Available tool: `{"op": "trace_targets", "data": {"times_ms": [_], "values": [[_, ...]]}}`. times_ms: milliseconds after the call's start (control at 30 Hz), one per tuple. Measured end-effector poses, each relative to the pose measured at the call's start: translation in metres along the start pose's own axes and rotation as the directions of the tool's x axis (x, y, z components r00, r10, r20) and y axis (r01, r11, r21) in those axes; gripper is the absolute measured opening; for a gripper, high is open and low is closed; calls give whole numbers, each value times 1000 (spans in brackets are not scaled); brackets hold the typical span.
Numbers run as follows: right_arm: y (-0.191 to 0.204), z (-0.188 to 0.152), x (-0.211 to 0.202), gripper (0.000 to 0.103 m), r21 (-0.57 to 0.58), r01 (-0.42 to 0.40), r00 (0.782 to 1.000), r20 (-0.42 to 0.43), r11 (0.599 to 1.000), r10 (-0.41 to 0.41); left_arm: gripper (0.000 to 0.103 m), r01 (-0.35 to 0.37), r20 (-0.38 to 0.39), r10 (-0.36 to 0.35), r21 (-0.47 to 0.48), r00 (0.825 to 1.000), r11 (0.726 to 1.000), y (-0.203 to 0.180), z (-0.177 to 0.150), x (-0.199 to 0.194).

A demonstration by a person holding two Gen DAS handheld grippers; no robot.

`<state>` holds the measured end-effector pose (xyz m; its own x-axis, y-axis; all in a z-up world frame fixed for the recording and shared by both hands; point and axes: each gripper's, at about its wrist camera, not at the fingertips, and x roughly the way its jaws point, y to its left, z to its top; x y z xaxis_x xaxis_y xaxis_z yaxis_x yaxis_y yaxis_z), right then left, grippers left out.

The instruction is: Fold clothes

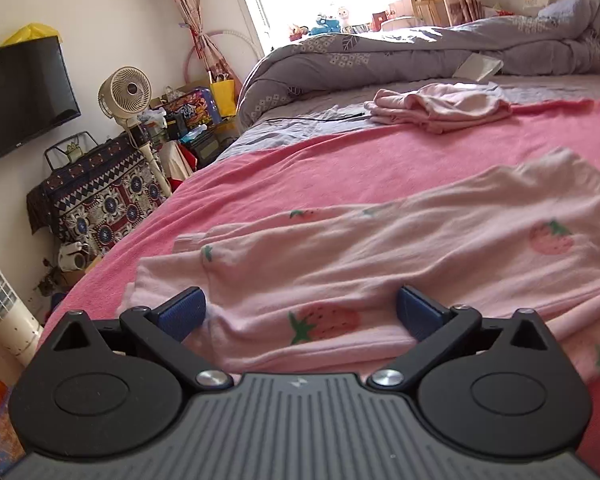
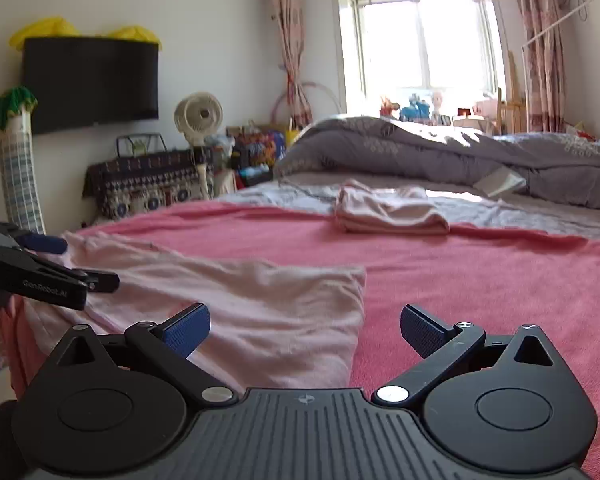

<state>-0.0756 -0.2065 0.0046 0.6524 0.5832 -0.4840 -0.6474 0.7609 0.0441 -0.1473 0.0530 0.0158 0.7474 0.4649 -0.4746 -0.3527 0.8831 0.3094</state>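
Both your left gripper and right gripper are spread wide over the strawberry garment lying flat on the pink blanket; close too shallow and you'll probably pinch blanket too.

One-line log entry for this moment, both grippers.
left gripper: open, over pale pink strawberry-print garment | right gripper: open, at its edge | pink blanket underneath

the strawberry garment runs off the right edge and under the left tool
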Motion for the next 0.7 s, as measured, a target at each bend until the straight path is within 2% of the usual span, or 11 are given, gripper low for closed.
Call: {"op": "trace_targets", "data": {"times_ms": [67,133,167,267,333,400,433,467,567,633,700], "values": [[-10,-17,-5,103,77,-40,997,71,996,34,103,-5,17,6,-67,1000,998,22,-3,-11],[-18,-16,-13,103,109,-79,994,82,991,71,101,-44,71,54,-135,996,990,41,4,-31],[-25,-15,-17,103,178,-133,988,99,975,117,101,-5,123,25,-157,992,988,47,9,-42],[-46,-14,-29,103,384,-303,951,178,872,252,103,181,212,-148,-147,966,972,46,19,-51],[-59,-17,-33,102,494,-371,928,216,786,303,103,176,148,-164,-72,975,982,25,16,-32],[-67,-18,-35,97,562,-380,925,217,734,313,103,114,34,-115,36,993,993,0,4,0],[-71,-19,-38,93,589,-368,929,204,720,307,103,105,40,-107,57,993,993,-6,-7,10],[-75,-19,-40,90,611,-358,933,194,706,304,103,124,79,-125,19,989,992,-1,-12,9],[-83,-24,-47,88,643,-352,933,185,680,307,102,176,56,-172,-78,983,981,15,-2,-5],[-82,-25,-47,88,638,-343,936,174,689,306,102,234,125,-223,-84,967,969,20,8,-23],[-76,-18,-37,90,622,-332,940,159,709,301,103,332,190,-317,-52,929,942,21,16,-34]]}}
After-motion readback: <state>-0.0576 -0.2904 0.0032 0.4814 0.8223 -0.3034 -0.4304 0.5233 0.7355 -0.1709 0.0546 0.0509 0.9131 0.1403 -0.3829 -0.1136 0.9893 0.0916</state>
